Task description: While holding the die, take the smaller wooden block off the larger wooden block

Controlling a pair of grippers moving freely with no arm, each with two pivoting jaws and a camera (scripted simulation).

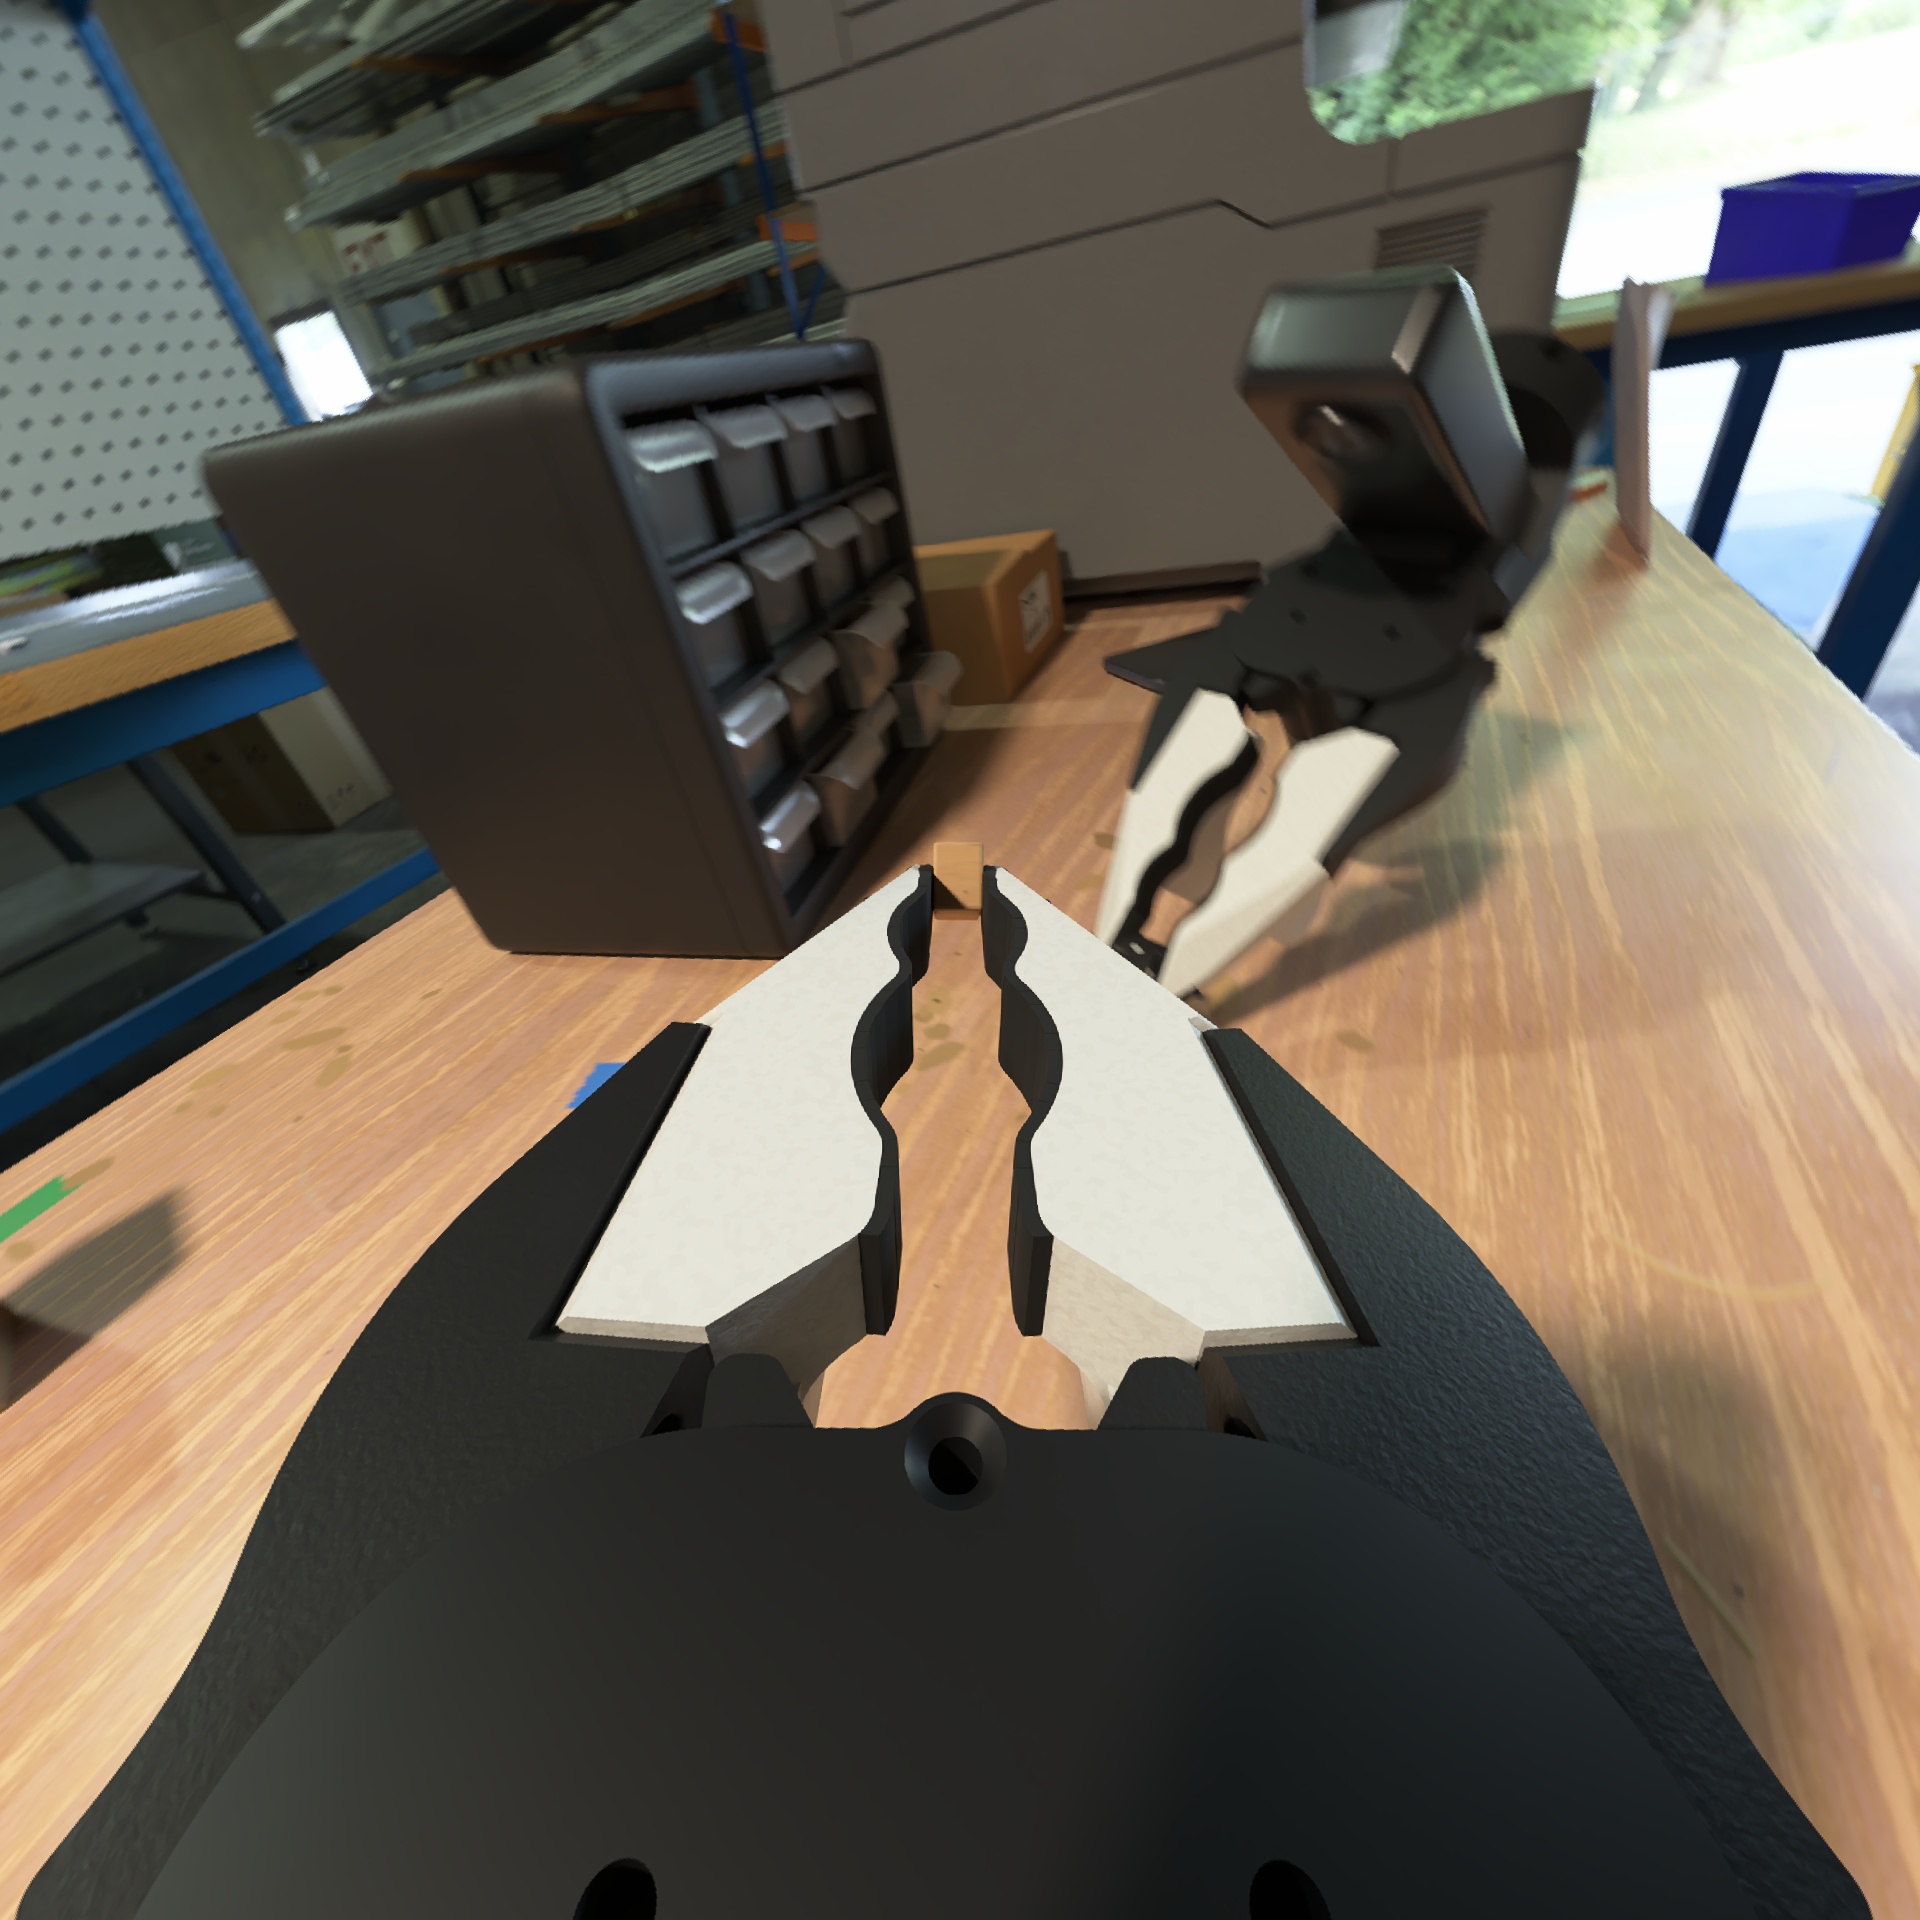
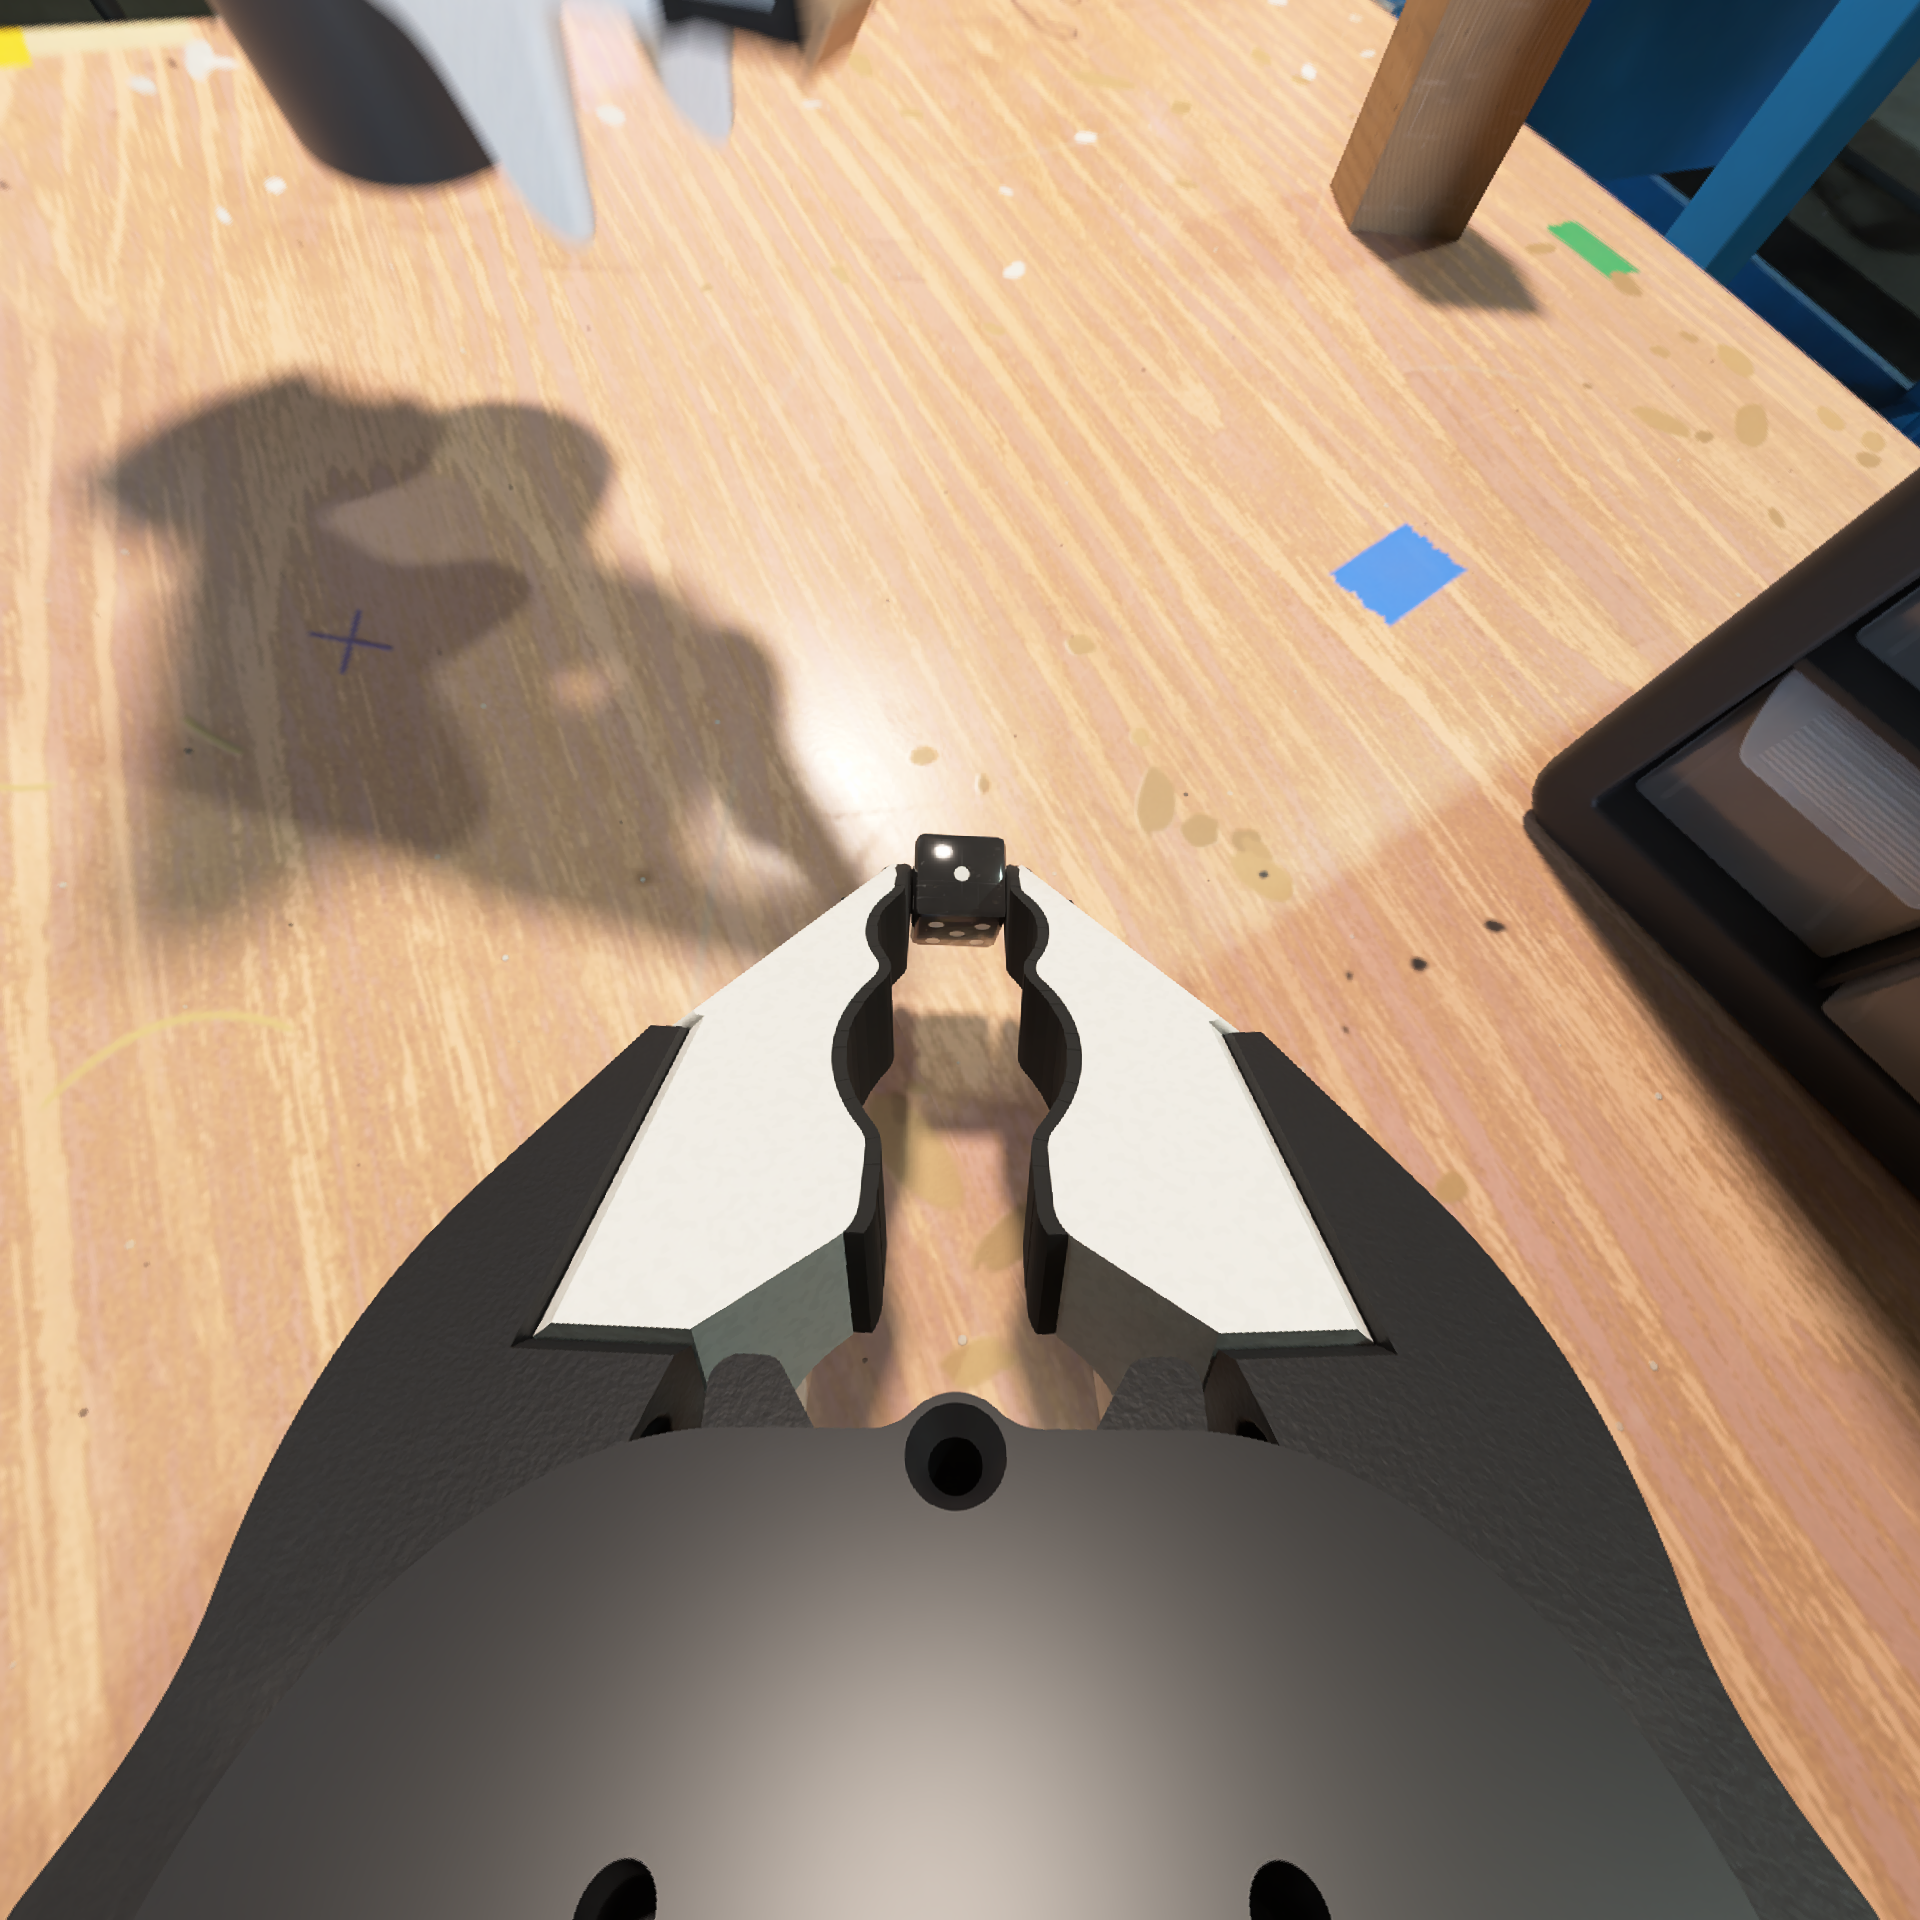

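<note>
The left gripper is clamped on a small light-brown wooden block, pinched between its fingertips and held clear above the wood-grain workbench top. The right gripper pinches a small black die with white pips at its fingertips, also off the bench. From the left wrist view the right gripper appears ahead and to the right, tilted downward, tips near the surface. The larger wooden block, a tall brown post, stands upright on the bench well apart from the die, near the far edge beside a scrap of green tape. A blue tape square lies between post and die. A dark small-parts drawer cabinet sits on the bench, with a cardboard box behind it.
</note>
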